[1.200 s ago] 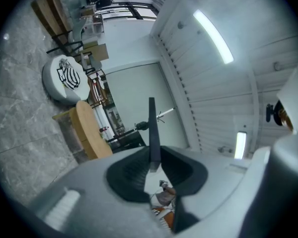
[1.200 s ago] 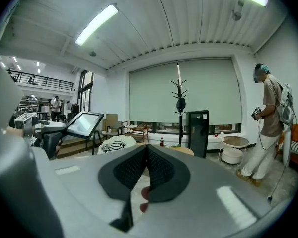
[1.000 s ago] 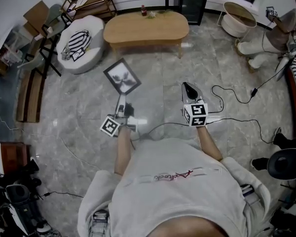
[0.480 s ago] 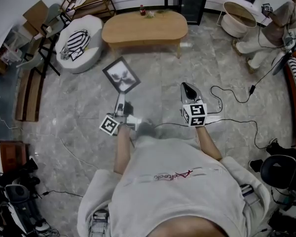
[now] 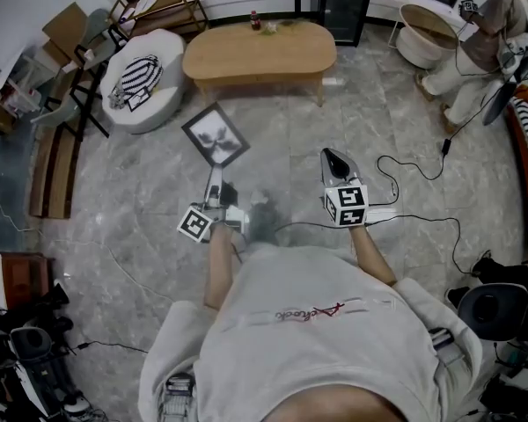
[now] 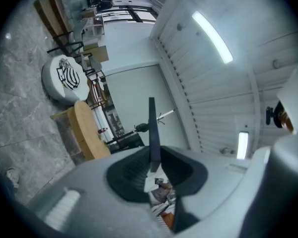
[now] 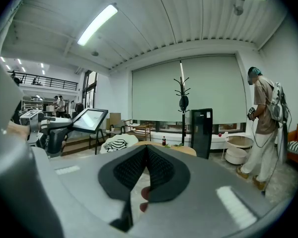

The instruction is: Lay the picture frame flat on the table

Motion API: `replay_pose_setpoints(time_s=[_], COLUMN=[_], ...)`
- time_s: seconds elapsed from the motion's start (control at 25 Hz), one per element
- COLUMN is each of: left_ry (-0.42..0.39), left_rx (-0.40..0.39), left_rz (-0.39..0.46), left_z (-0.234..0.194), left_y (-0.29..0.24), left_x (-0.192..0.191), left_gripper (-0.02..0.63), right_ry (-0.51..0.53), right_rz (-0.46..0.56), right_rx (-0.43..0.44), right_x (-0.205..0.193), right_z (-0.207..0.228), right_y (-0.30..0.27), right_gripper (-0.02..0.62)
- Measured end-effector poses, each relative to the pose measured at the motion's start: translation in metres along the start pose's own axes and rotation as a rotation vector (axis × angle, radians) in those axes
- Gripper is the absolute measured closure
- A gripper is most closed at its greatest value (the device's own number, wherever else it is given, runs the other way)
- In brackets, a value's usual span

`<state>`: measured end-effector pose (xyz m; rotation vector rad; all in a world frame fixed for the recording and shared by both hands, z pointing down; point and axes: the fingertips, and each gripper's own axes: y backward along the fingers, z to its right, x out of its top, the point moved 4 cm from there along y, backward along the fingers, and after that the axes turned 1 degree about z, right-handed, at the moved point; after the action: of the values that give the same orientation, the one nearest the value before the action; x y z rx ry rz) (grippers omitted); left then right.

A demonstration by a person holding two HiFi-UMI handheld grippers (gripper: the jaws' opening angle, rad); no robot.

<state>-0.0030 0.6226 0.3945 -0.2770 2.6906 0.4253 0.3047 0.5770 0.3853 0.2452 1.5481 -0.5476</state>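
Observation:
The picture frame [image 5: 216, 135], dark-edged around a black-and-white print, hangs in the air over the marble floor, short of the oval wooden table [image 5: 260, 49]. My left gripper [image 5: 215, 179] is shut on the frame's near edge. In the left gripper view the frame [image 6: 152, 133] shows edge-on as a thin dark bar pinched between the pads, with the table [image 6: 84, 130] off to the left. My right gripper [image 5: 333, 160] is level with the left one, shut and empty. In the right gripper view its pads meet [image 7: 145, 151], and the frame [image 7: 90, 119] shows at the left.
A white round pouf [image 5: 143, 77] with a striped cushion stands left of the table. A bottle [image 5: 256, 18] stands on the table's far side. Black cables [image 5: 405, 170] trail over the floor to my right. Another person [image 5: 484, 47] stands by a round white tub [image 5: 427, 32].
Both grippers and the frame keep nearly the same place, with the frame drifting slightly left. The person at the far right has shifted and the cable has moved with them.

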Motion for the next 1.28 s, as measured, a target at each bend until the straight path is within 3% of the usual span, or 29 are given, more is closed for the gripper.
replay_pose_setpoints(time_s=[0.32,0.76,1.28], left_ry=[0.008,0.039,0.05], left_rx=[0.002,0.011,0.024], left_rz=[0.007,0.019,0.012], left_z=[-0.018,-0.06,-0.11], left_y=[-0.022,-0.077,-0.186], left_x=[0.009,0.042,0.093], left_gripper=[0.537,0.538,0.537], right_ry=[0.003,0.016,0.016], right_rz=[-0.001,-0.02,-0.041], right_rx=[0.005,0.027,0.03], right_x=[0.001,0.013,0.044], right_z=[0.004,0.009,0.036], right_y=[-0.027,-0.108,-0.231], right_gripper=[0.592,0.592,0.592])
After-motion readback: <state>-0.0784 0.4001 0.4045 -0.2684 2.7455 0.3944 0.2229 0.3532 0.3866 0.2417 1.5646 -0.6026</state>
